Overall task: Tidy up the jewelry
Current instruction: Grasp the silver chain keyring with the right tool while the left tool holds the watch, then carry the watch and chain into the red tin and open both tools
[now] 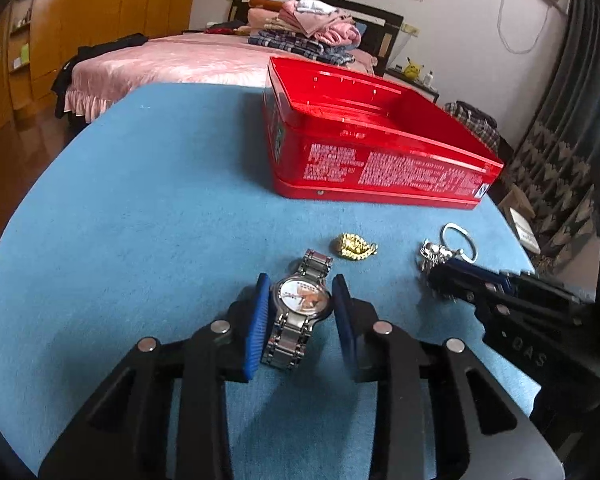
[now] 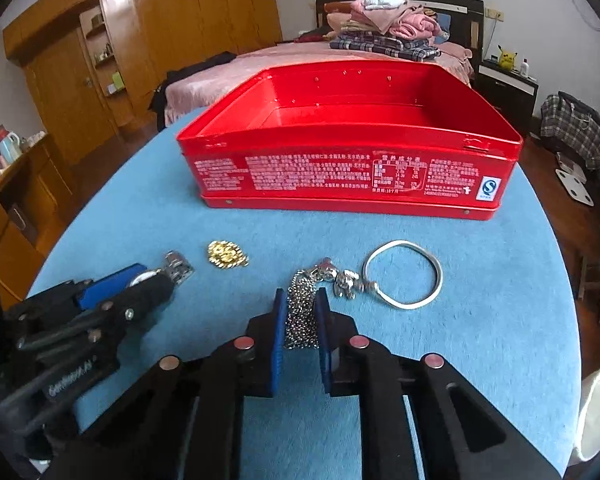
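A silver wristwatch (image 1: pixel 298 306) lies on the blue table between the pads of my left gripper (image 1: pixel 300 284); the pads sit close on both sides of the watch face with small gaps showing. My right gripper (image 2: pixel 300 298) is closed on a silver ball chain (image 2: pixel 300 316) resting on the table. The chain runs to silver charms (image 2: pixel 346 280) and a white bangle (image 2: pixel 404 274). A gold chain pile (image 1: pixel 354 245) (image 2: pixel 227 255) lies between the grippers. An open, empty red tin (image 1: pixel 376 140) (image 2: pixel 352 152) stands behind them.
The blue table (image 1: pixel 140 200) ends in a curved edge on all sides. A pink bed with folded clothes (image 2: pixel 384 28) stands behind. A white object (image 2: pixel 598 412) sits at the table's right edge. Wooden wardrobes are at the left.
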The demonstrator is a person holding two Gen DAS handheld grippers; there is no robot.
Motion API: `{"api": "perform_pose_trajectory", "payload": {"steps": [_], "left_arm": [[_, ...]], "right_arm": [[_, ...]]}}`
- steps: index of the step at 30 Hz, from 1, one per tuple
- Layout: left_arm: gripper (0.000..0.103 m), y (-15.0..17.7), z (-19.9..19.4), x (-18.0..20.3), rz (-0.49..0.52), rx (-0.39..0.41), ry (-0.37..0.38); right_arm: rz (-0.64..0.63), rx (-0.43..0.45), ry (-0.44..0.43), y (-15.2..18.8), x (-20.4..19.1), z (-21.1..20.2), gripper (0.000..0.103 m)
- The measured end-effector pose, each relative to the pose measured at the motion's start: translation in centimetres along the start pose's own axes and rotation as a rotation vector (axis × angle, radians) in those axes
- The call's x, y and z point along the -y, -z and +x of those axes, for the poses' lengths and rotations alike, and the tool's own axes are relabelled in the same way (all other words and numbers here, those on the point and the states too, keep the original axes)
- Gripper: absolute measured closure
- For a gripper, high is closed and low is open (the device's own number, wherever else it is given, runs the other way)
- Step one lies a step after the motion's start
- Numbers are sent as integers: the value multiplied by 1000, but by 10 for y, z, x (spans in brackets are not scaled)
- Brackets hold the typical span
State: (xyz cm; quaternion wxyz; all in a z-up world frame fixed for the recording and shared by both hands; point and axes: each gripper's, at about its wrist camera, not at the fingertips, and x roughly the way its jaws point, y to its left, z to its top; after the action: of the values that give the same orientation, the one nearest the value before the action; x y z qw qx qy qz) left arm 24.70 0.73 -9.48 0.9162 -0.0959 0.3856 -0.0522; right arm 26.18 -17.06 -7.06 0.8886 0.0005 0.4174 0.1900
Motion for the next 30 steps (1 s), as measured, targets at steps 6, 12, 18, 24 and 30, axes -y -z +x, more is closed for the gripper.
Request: {"api": "perform_pose_trajectory", "payload": {"steps": [6, 12, 18, 24, 30], "left_arm": [[73, -5, -14, 8, -2, 39, 6], [73, -5, -18, 13, 10, 44, 9], [73, 6, -8, 10, 14, 5, -10], [73, 8, -3, 11, 39, -12, -29], [73, 12, 1, 13, 43, -21, -43]], "right_arm": [[27, 26, -42, 7, 3, -26, 91], [16, -12, -31, 10, 3, -29, 91], [2, -58, -7, 19, 5, -21, 72], [-89, -58, 45, 23, -3, -15, 69], [-124, -32, 66, 34, -15, -18, 77]]}}
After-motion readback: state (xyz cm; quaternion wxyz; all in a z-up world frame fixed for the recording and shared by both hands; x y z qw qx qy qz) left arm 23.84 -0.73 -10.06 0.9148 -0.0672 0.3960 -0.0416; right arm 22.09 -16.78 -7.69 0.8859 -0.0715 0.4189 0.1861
